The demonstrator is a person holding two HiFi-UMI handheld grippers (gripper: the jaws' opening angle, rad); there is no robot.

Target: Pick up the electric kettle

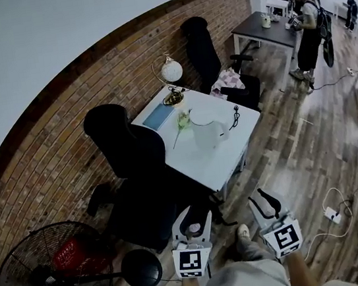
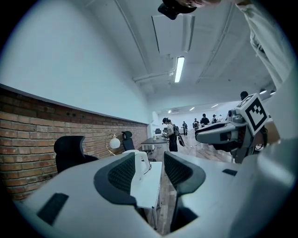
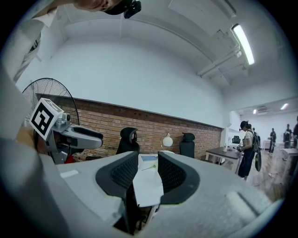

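Observation:
The electric kettle (image 1: 207, 130), pale with a handle on its right, stands on the white table (image 1: 233, 147) some way ahead of me. In the left gripper view the kettle (image 2: 142, 162) shows far off between the jaws. My left gripper (image 1: 192, 222) (image 2: 154, 169) is held low at the picture's bottom, its jaws apart with nothing between them. Beside it my right gripper (image 1: 265, 203) (image 3: 148, 169) has a narrower gap, also with nothing in it. Both point level toward the table (image 3: 148, 188) and are well short of it.
A black office chair (image 1: 131, 159) stands between me and the table's left side. A black floor fan (image 1: 49, 278) is at lower left. On the table are a globe lamp (image 1: 171, 73), a blue book (image 1: 158, 117) and a black cable (image 1: 235, 117). A person (image 1: 308, 26) stands far back.

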